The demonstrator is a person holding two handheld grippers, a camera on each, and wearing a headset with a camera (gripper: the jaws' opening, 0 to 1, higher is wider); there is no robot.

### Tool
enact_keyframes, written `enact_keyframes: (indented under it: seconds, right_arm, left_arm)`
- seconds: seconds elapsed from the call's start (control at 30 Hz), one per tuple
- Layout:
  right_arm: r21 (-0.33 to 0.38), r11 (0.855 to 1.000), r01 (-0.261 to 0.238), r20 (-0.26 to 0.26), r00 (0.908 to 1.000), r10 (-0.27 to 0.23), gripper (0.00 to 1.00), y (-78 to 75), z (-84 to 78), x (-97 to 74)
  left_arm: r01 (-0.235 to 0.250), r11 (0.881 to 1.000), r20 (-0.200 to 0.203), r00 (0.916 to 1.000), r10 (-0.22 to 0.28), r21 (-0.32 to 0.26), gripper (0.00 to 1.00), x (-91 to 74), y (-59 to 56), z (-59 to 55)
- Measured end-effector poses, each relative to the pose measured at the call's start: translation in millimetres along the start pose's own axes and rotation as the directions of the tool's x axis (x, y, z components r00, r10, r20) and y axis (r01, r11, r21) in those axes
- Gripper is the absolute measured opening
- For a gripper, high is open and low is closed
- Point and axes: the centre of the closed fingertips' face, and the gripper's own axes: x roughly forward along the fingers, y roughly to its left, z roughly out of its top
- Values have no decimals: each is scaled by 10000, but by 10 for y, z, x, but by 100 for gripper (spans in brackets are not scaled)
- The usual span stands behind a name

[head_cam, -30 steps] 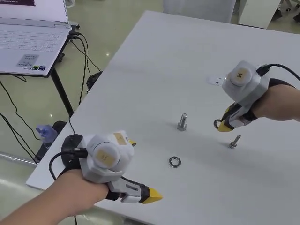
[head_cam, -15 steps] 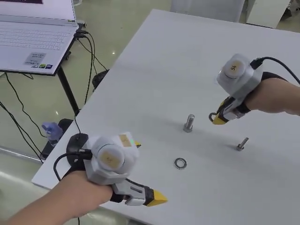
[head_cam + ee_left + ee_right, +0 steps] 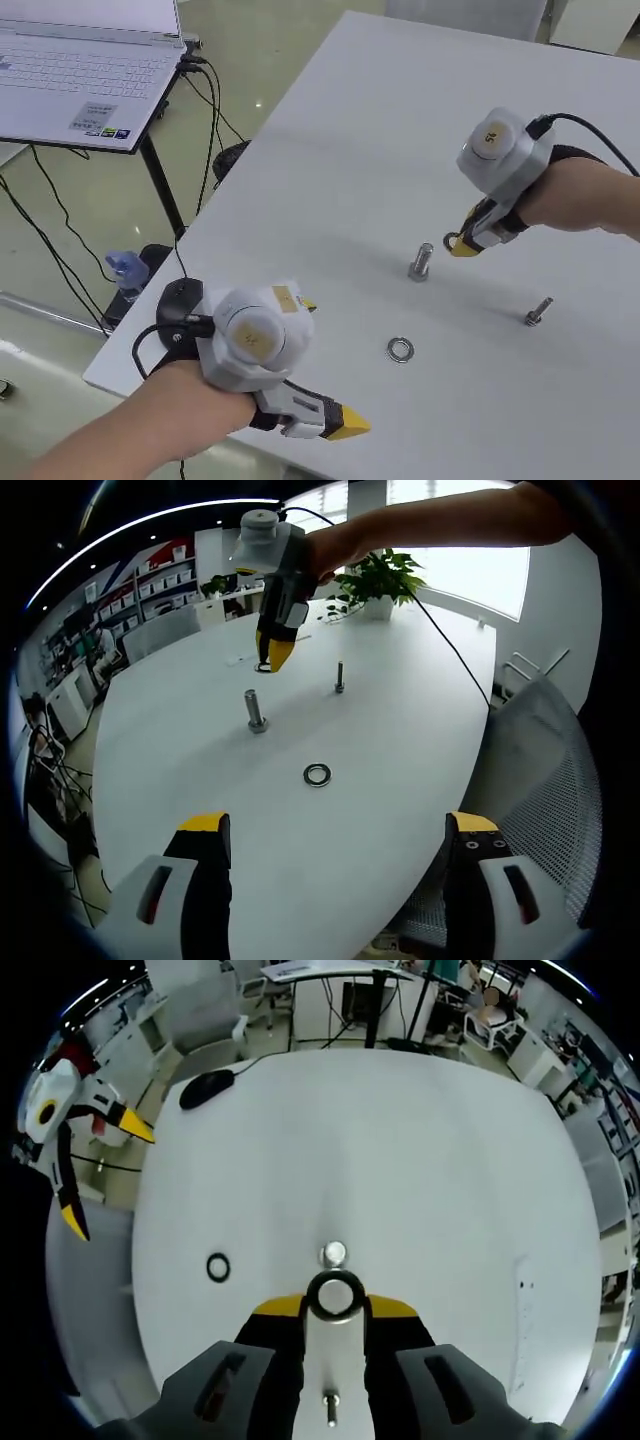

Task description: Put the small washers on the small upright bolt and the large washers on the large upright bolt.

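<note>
Head view: right gripper point(image 3: 458, 244) held above the white table point(image 3: 330, 150), jaws closed on a washer point(image 3: 452, 241), the ring hanging at the yellow tips. Washer is just up and right of the large bolt point(image 3: 421, 262), near it; no contact seen. Large bolt stands upright on the table, head uppermost. Small bolt point(image 3: 537, 311) stands further right, well apart from the large one, and looks tilted from this angle. Loose washer point(image 3: 400, 349) lies flat on the table, nearer the person than the large bolt, between the two grippers. Left gripper point(image 3: 330, 365) is low at the near table edge, jaws spread wide, nothing between them. Black mouse point(image 3: 178, 302) lies just behind it at the table corner. Laptop point(image 3: 90, 70) sits on a stand to the left, off the table

Right gripper view: washer face-on at the jaw tips, large bolt's head just beyond it, nearly in line with the hole. Small bolt shows lower down, between the jaw bodies

Left gripper view: own jaws wide apart, loose washer ahead between them, both bolts beyond, right gripper just past the large bolt
</note>
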Motion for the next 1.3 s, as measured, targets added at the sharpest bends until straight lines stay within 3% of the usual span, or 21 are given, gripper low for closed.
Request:
enact_keyframes:
  seconds: [0.37, 0.9, 1.3]
  right_arm:
    - [-436, 9990, -109, -132, 9999, 104, 22, -2, 151, 165]
    - [-838, 9963, -170, -749, 9971, 107, 22, -99, 141, 406]
    - [-850, 9959, -313, -956, 9951, 231, 22, -42, 144, 494]
  left_arm:
    - [56, 10000, -26, 10000, -56, 32, 88, 36, -18, -17]
    - [84, 9999, -36, 10000, -84, -81, 87, 17, -2, -37]
    - [69, 9999, -61, 10000, -70, -158, 87, 1, 22, -66]
